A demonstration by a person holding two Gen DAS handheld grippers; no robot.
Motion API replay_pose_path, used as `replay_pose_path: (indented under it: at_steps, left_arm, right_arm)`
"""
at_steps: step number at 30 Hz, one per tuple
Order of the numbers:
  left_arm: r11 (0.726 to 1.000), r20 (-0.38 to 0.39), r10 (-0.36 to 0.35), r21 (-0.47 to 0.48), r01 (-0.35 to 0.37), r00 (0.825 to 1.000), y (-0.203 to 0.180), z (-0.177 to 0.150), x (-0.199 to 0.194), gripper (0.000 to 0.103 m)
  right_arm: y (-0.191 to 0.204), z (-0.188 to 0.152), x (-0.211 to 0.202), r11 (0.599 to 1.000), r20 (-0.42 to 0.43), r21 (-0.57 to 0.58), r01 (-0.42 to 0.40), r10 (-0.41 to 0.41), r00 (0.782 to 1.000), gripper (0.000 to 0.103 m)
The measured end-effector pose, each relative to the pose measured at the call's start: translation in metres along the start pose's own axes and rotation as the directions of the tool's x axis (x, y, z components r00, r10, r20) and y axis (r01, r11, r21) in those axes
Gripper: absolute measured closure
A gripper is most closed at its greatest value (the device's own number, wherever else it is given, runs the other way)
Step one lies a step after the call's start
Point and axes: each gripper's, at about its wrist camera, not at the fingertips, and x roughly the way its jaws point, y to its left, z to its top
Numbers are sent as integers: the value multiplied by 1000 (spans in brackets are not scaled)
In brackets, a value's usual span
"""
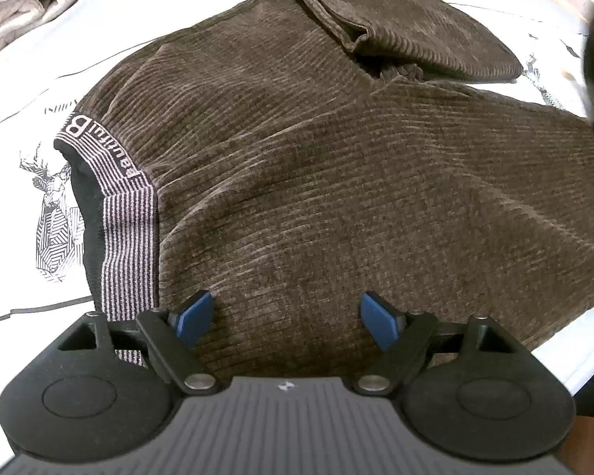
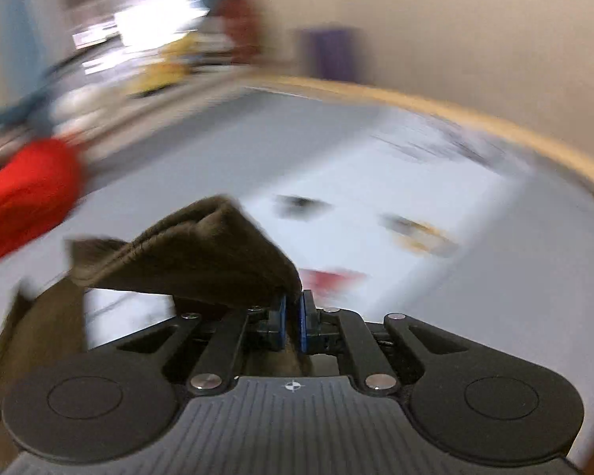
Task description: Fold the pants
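Through the left wrist camera I saw the brown corduroy pants (image 1: 316,182) spread on the white bench (image 1: 27,91), my left gripper (image 1: 289,318) hovering above them near the striped waistband (image 1: 128,233), jaws wide open. Through the blurred right wrist camera, my right gripper (image 2: 292,314) had its jaws clamped on a pants edge.

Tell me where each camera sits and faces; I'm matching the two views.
Left wrist: on the left tongs, looking steeply down at the pants on a printed sheet; tongs open.
Right wrist: on the right tongs, facing across the blurred sheet; tongs shut on a pants edge.
Shared: pants, sheet.
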Motion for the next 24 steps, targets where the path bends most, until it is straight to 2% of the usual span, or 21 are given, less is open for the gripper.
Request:
replay_pose_path:
  at_steps: [2,4,5,6,10,13,16,17,18,20,21,23,24]
  left_arm:
    - [1000,-4,6,2,-6,1000,0,0,1,17]
    - [1000,-7,9,2,-9,1000,0,0,3,17]
    - [1000,-8,10,2,-10,1000,0,0,3,17]
    - [1000,-8,10,1,-10,1000,0,0,3,17]
    - [1000,-2,3,10,-3,1000,-4,1,2,17]
    - [1000,-1,0,15,0,1000,-8,3,3,17]
    - [1000,-2,-3,26,3,1000,-12,3,4,17]
    - [1000,0,-5,27,5,1000,-12,4,4,17]
    - [1000,1,-5,25,5,1000,-12,4,4,16]
    - [1000,1,-4,19,4,1000,-11,5,4,16]
    - [1000,1,-4,17,4,1000,-11,5,4,16]
    - [1000,0,-4,15,4,1000,-11,5,5,16]
    - [1000,0,-5,15,5,1000,-11,6,5,16]
  right_arm:
    - [-46,-2,6,979,-90,132,158,-147,985,97]
    - [-87,-8,10,924,-205,226,309,-265,942,97]
    - [-105,-12,10,894,-250,281,348,-282,926,97]
    - [-120,-16,10,869,-277,334,364,-279,920,97]
    - [-146,-18,3,817,-289,435,379,-272,918,97]
    - [-153,-22,-3,799,-286,478,364,-250,925,97]
    - [-158,-19,-1,777,-289,509,371,-252,924,92]
    - [-158,-21,-1,769,-296,518,376,-252,922,88]
    - [-160,-22,0,760,-300,534,369,-238,924,80]
    - [-166,-25,1,749,-307,562,351,-205,929,77]
    - [-167,-25,4,748,-307,565,349,-202,930,80]
    - [-167,-24,7,757,-297,552,350,-214,931,95]
    - [-165,-22,6,763,-287,541,355,-229,930,96]
